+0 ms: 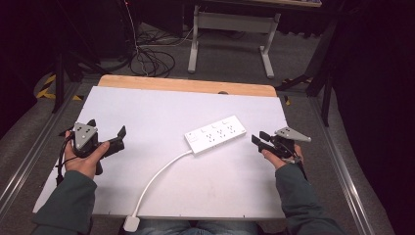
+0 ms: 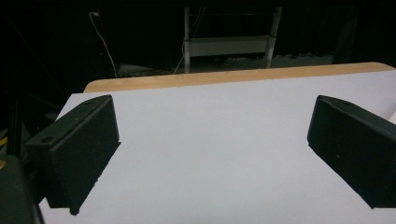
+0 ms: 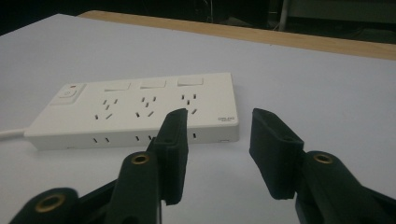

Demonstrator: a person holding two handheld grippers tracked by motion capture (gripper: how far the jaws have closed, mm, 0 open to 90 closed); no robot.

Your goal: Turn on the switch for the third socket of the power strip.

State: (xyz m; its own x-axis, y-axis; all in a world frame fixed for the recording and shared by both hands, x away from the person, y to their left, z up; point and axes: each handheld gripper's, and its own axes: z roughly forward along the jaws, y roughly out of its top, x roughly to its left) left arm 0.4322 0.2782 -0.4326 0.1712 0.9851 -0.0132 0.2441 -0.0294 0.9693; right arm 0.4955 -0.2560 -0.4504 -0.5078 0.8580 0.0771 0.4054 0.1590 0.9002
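Two grippers flank a white power strip [image 1: 217, 134] on the table [image 1: 161, 105]: the left gripper [image 1: 106, 134], jaws spread wide and empty, hovers near the left edge over bare surface; the strip lies right of centre, its cord's plug [image 1: 132, 223] overhanging the near edge; the right gripper [image 1: 259, 140], jaws partly open, empty, sits just beside the strip's end.

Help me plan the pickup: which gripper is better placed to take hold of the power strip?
Probably the right gripper. It sits just beside the near end of the power strip, jaws open and aimed at it. The left gripper is open too, but far across the table, facing bare surface.
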